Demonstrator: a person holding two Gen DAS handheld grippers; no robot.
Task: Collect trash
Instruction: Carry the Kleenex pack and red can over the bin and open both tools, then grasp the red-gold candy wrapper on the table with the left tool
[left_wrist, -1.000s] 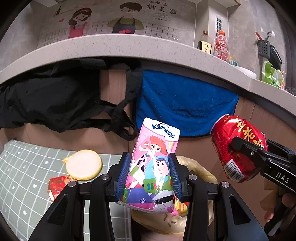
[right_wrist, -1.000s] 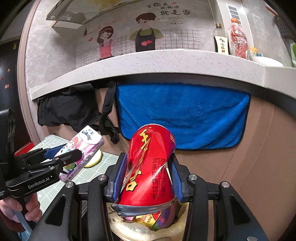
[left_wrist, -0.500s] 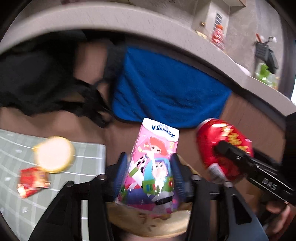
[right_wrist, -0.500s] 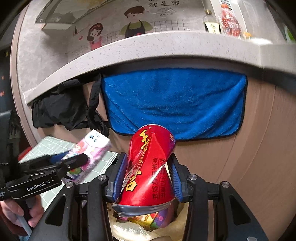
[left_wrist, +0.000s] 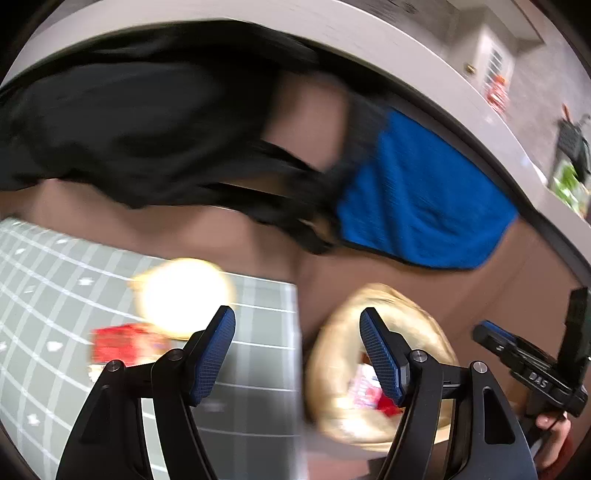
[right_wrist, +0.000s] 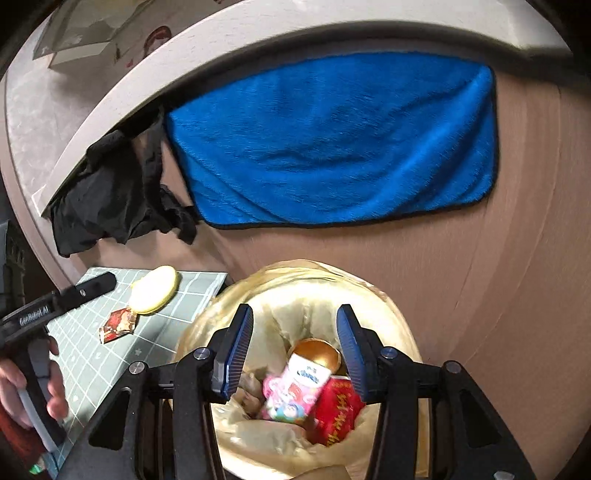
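Observation:
The bin with a yellowish liner (right_wrist: 388, 306) stands below my right gripper (right_wrist: 295, 350), which is open and empty above it. Inside lie the pink Kleenex tissue pack (right_wrist: 295, 391) and the red drink can (right_wrist: 338, 410). My left gripper (left_wrist: 297, 350) is open and empty, over the edge between the checked mat (left_wrist: 44, 280) and the bin (left_wrist: 402, 306). On the mat lie a red wrapper (left_wrist: 122, 343) (right_wrist: 118, 323) and a round pale yellow disc (left_wrist: 184, 291) (right_wrist: 155, 284). The left wrist view is blurred.
A blue towel (right_wrist: 332, 140) and black cloth (right_wrist: 107, 206) hang from the counter edge (right_wrist: 122, 92) behind the bin. The wooden cabinet front (right_wrist: 517, 277) is right of the bin. Items stand on the counter at far right (left_wrist: 569, 177).
Both grippers opened and dropped their loads: the tissue pack and the red can now lie in the bin. The left gripper swung left toward the mat; both views tilted downward.

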